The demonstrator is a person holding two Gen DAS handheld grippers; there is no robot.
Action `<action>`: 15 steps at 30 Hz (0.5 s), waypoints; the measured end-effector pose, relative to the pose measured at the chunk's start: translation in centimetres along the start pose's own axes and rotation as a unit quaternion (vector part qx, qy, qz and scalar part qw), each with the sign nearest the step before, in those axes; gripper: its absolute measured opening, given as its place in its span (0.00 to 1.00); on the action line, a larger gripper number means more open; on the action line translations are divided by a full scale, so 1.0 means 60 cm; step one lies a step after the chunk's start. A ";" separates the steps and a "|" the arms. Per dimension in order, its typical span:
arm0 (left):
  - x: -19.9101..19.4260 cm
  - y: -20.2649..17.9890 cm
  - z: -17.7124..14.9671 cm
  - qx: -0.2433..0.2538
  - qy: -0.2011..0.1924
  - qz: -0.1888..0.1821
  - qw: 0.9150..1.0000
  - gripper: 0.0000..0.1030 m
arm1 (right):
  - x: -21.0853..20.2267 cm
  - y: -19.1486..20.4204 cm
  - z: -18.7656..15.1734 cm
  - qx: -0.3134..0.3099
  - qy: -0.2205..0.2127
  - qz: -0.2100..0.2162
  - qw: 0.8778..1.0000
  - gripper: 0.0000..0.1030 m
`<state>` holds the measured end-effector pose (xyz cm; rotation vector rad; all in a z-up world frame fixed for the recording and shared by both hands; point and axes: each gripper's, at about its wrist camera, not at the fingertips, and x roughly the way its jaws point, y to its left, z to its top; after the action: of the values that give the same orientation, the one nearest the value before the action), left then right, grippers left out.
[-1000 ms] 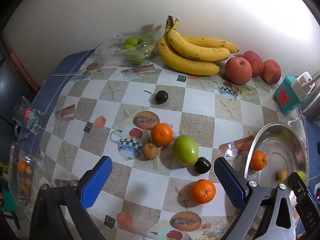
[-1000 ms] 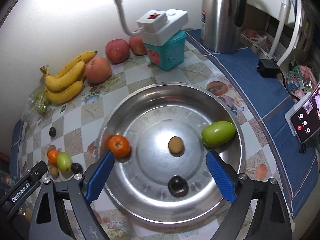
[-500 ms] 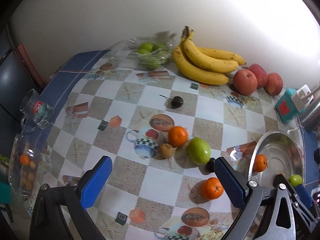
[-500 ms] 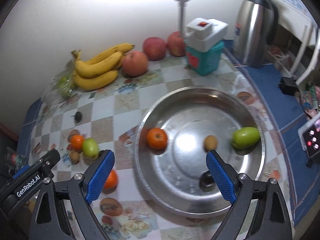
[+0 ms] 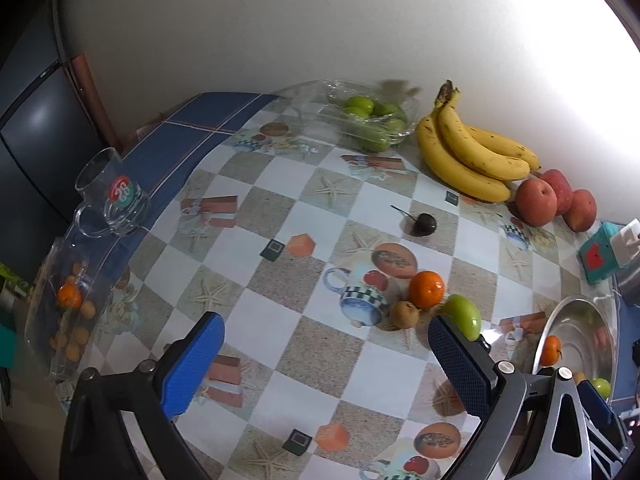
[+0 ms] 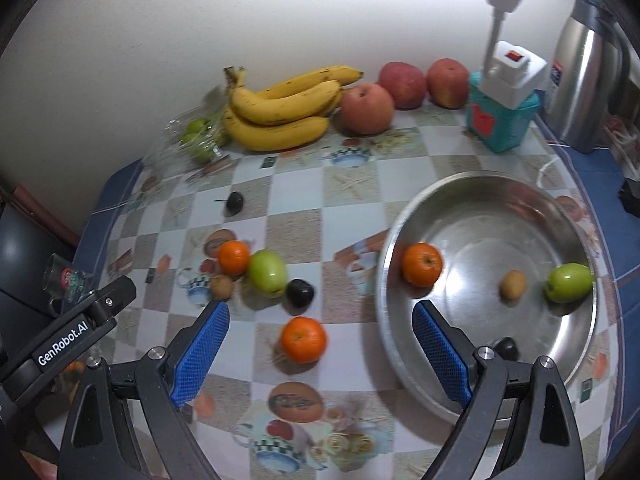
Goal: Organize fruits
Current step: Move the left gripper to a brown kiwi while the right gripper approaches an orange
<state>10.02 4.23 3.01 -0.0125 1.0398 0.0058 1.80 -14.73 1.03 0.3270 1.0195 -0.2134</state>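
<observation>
Right tongs (image 6: 320,344) swung from bowl (image 6: 400,240) to orange (image 6: 303,339); both tongs apart, empty. Firm, round, light; best gripped across middle.

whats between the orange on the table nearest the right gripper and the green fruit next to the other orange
A dark plum-like fruit lies between the near orange and the green fruit, close beside the green one. The right wrist view shows it.

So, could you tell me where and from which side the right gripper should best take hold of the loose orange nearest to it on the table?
Probably across its widest middle, coming from above. The orange is round, sits alone on the tablecloth, apart from the dark plum behind it, and already lies between the open fingers of the right gripper, so its left and right sides are free.
</observation>
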 end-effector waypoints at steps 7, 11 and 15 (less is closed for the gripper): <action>0.013 0.008 0.001 -0.002 0.010 -0.001 1.000 1.00 | 0.020 0.026 -0.005 -0.019 0.015 0.016 1.000 0.90; 0.031 0.003 0.000 0.008 0.021 0.007 1.000 1.00 | 0.039 0.030 -0.009 -0.024 0.033 0.013 0.999 0.90; 0.051 0.006 -0.001 0.007 0.036 0.009 0.999 1.00 | 0.062 0.034 -0.016 -0.029 0.051 0.012 0.998 0.90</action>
<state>11.53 4.56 0.35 0.0095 1.1128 0.0149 3.58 -12.56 -2.30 0.2992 1.1203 -0.1457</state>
